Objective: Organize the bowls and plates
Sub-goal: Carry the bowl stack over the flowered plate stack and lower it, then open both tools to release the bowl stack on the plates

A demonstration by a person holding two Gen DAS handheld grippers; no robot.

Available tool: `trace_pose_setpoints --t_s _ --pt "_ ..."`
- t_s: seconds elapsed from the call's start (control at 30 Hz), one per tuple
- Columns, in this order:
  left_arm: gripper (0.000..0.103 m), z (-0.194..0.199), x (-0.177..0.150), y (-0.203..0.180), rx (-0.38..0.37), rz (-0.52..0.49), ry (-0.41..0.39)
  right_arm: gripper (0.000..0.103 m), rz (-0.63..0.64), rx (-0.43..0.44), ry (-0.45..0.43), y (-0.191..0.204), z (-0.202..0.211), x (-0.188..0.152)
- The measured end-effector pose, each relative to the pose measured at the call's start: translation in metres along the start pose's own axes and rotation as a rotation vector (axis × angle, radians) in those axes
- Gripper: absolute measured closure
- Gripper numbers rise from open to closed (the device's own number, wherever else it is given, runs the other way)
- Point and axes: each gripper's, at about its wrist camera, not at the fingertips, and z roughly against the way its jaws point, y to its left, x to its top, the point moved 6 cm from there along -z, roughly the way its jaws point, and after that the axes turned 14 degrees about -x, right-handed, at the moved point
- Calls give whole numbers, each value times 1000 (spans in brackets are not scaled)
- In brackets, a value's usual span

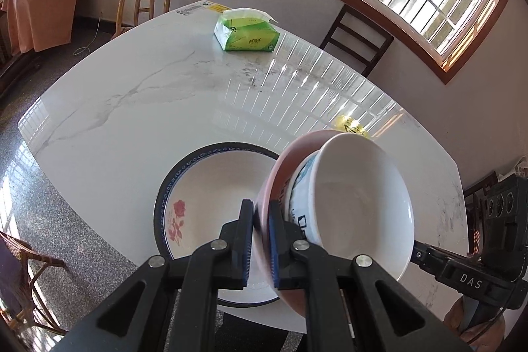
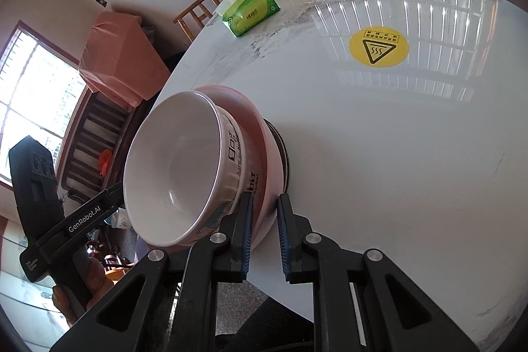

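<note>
Left wrist view: both my grippers, left gripper [image 1: 260,240] and right gripper [image 2: 265,236], are clamped on opposite rims of the pink plate [image 1: 267,187] carrying the white bowl [image 1: 359,203], tilted above the rose plate [image 1: 211,187]. I should level it, centre it, then lower gently.

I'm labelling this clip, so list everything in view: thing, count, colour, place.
pink plate: 1, pink, lifted, gripped at opposite rims
printed bowl: 1, white with lettering, on the pink plate
rose plate: 1, white, blue-black rim, on table below
tissue pack: 1, green, far end of table
warning sticker: 1, yellow, on table
table: 1, white marble
chairs: wooden, around table
left gripper: black, shut on pink plate
right gripper: black, shut on pink plate
</note>
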Motion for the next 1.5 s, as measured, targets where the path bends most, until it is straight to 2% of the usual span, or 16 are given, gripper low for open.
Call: trace_pose_setpoints --t_s 0.47,0.97,1.27,1.43,1.5 --pt "97 8 8 46 35 54 -15 88 40 18 44 35 -29 2" --pt "97 -3 5 70 32 86 7 87 46 6 57 42 -41 2" --pt "96 -1 1 71 32 45 -16 87 75 -18 -21 47 -35 1" --pt "93 2 -3 65 71 -53 -89 86 145 -95 -153 57 -27 -1" --pt "89 8 -4 64 51 -98 -159 86 163 -132 -232 60 -20 -4"
